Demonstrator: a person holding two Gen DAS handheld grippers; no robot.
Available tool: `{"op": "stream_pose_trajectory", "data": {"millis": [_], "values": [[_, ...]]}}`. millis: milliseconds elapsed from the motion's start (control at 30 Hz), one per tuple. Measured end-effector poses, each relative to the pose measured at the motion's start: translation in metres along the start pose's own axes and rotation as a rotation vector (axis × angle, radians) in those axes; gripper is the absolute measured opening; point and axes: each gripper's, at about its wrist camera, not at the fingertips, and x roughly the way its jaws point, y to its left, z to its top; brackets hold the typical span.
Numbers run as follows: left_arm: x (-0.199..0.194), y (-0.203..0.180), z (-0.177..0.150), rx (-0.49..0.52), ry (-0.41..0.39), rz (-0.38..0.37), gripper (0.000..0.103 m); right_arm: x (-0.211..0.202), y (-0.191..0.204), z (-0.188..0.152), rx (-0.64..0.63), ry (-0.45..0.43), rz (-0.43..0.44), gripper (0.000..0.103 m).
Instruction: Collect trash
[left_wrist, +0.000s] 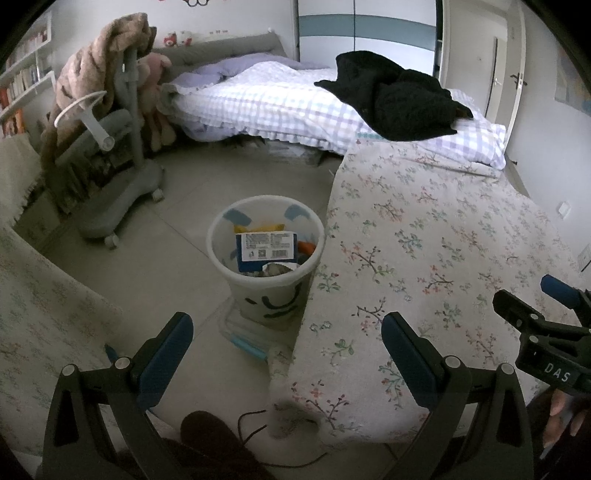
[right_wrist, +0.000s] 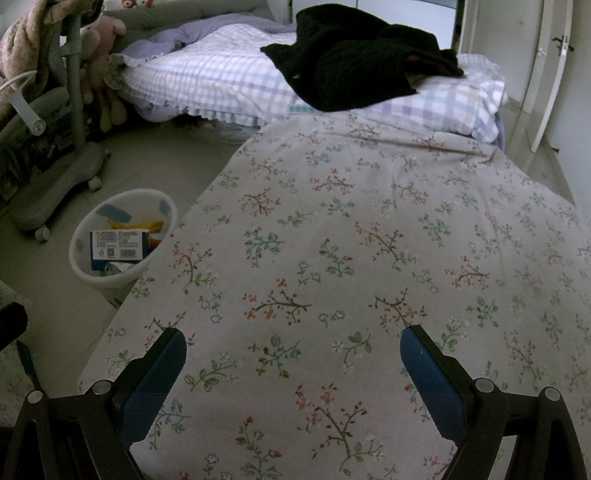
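A white trash bin (left_wrist: 271, 291) with a drawn smiley face stands on the floor beside a table with a floral cloth (left_wrist: 424, 236). It holds a blue and white box (left_wrist: 266, 251) and other scraps. The bin also shows in the right wrist view (right_wrist: 110, 275), with the same box (right_wrist: 118, 249) inside. My left gripper (left_wrist: 287, 334) is open and empty, just short of the bin and above the floor. My right gripper (right_wrist: 293, 345) is open and empty over the floral cloth (right_wrist: 369, 240); it also shows at the right edge of the left wrist view (left_wrist: 532, 299).
A grey wheeled chair (left_wrist: 110, 147) draped with a brown blanket stands left of the bin. A bed with a checked quilt (left_wrist: 280, 99) and a black garment (left_wrist: 399, 96) lies behind. A blue-edged flat item (left_wrist: 245, 341) lies on the floor at the bin's foot.
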Motion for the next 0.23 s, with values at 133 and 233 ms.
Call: {"op": "stream_pose_trajectory", "data": {"millis": [133,233], "values": [[0.0034,0.0017,0.0007,-0.008,0.014,-0.019,0.103,0.0002,0.0009,-0.0003,-0.003,-0.001,0.000,0.097],[0.0043,0.0072,0.0049,-0.034,0.026,-0.045,0.103,0.0017,0.0019,-0.0008,-0.002,-0.003,-0.002,0.097]]}}
